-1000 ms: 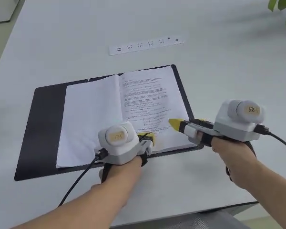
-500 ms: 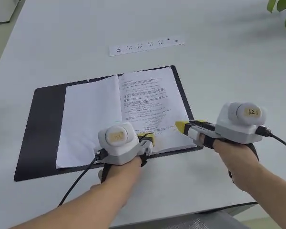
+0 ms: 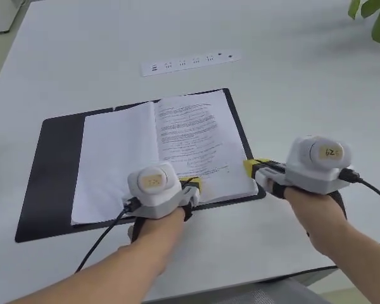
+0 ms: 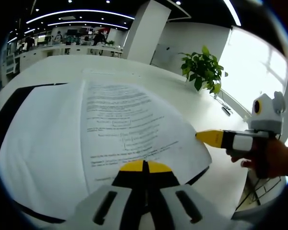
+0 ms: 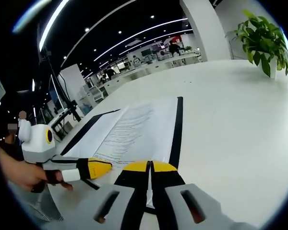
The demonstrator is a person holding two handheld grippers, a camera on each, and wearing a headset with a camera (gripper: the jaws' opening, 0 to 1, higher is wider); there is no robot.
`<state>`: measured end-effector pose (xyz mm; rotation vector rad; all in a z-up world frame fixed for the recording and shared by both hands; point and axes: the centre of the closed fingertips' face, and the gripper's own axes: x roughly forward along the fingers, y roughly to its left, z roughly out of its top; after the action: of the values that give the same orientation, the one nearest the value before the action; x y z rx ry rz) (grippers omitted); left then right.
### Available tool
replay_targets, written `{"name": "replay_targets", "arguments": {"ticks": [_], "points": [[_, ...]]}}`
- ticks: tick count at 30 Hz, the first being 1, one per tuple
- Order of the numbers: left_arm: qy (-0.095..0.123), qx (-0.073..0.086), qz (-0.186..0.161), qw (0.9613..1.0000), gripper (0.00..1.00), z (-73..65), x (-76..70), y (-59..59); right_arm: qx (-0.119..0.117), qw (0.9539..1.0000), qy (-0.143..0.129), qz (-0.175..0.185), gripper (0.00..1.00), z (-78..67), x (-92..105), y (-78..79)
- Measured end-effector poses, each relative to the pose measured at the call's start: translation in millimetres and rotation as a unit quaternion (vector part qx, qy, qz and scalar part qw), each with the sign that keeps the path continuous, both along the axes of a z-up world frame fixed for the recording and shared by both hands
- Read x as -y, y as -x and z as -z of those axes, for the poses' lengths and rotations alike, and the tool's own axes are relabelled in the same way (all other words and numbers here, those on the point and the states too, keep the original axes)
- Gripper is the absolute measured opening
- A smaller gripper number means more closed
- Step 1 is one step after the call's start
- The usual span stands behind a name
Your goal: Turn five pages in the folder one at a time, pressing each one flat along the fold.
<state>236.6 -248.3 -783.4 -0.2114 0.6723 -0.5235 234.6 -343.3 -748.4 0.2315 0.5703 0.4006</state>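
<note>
Head view, folder (image 3: 50, 171): lies open and flat on the table (image 3: 291, 82), near the person's edge.
Head view, pages: a blank page (image 3: 114, 158) faces up on the left of the fold (image 3: 157, 142); a printed page (image 3: 196, 139) lies on the right.
Head view, left gripper (image 3: 193, 185): tip on the printed page's lower edge, just right of the fold.
Head view, right gripper (image 3: 252, 167): tip at the folder's lower right corner, just off the printed page.
Left gripper view, left gripper (image 4: 145, 166): jaws closed together, nothing between them, low over the printed page (image 4: 120, 120).
Left gripper view, right gripper (image 4: 209, 137): enters from the right, its yellow tip beside the page's outer edge.
Right gripper view, right gripper (image 5: 150, 166): jaws closed together, holding nothing, aimed along the folder's black border (image 5: 176, 129).
Right gripper view, left gripper (image 5: 98, 167): enters from the left, its tip low over the page's lower edge.
Progress: the upturned blank page suggests at least one turn is done, though the count cannot be read. No page is lifted or gripped now, so a next turn has probably not begun.
Change from 1.0 s ago: the right tip then lay over the printed page's lower right corner and has drawn back outward, off the paper. The left tip has kept its place by the fold. The pages lie as before.
</note>
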Motion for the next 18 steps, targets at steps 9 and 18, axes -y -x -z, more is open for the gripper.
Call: {"name": "replay_targets", "arguments": {"ticks": [9,18], "points": [[0.0,0.006,0.0,1.0,0.0,-1.8,0.8,0.6,-0.027,0.9975,-0.063,0.018,0.0,-9.2,-2.3,1.2],[-0.008,0.016,0.029,0.9994,0.19,-17.7,-8.1,14.7,-0.053,0.9813,-0.18,0.043,0.0,-31.3,-10.9,-0.2]]}}
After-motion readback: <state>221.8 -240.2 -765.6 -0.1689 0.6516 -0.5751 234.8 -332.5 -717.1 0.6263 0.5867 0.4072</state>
